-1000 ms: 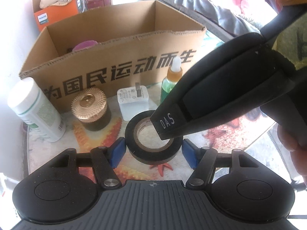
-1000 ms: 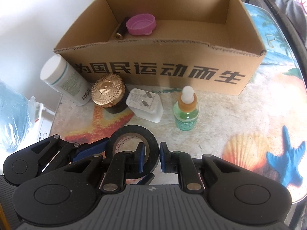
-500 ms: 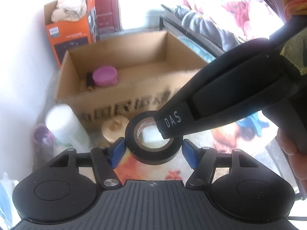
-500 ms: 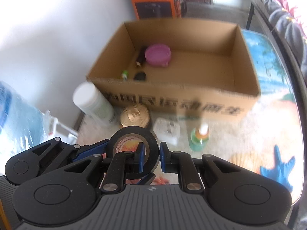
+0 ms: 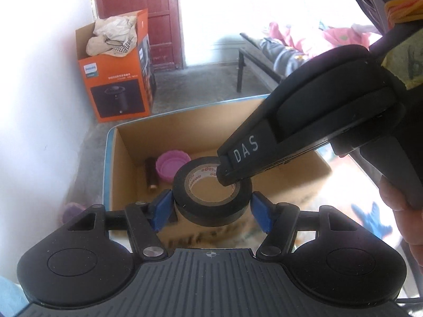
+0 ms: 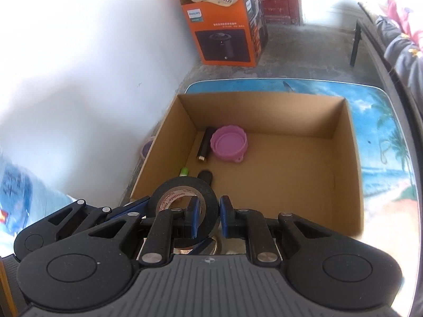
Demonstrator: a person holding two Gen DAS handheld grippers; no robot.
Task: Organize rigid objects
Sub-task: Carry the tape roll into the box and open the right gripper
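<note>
I have both tools on one roll of black tape (image 5: 211, 198), and the roll is up in the air just over the near wall of the cardboard box (image 6: 341, 163).

My left tool (image 5: 212, 208) is about half open. Its two blue pads (image 5: 162, 210) squeeze the outside of the roll from both sides.

My right tool (image 6: 207, 218) is almost fully closed. It pinches the ring of the roll, with one blue finger (image 6: 194, 218) inside the hole and the other outside. In the left view this tool reaches down from the upper right, and its tip with the white letters DAS sits at the far rim of the roll. A hand (image 5: 404, 224) holds its grip at the right edge.

Inside the box, near its left wall, I see a pink round lid (image 6: 228, 145). A dark little tube (image 6: 205, 148) lies right beside the lid, on its left. Closer to the near wall is something small with a green tip (image 6: 184, 171) and a small black thing (image 6: 206, 175) next to it. I cannot tell what those two are.

The box sits on the counter (image 6: 380, 121), which has a beach picture on it. Behind the box, on the floor by the white wall, stands an orange box (image 6: 222, 26) with pale cloth stuffed in its top.
</note>
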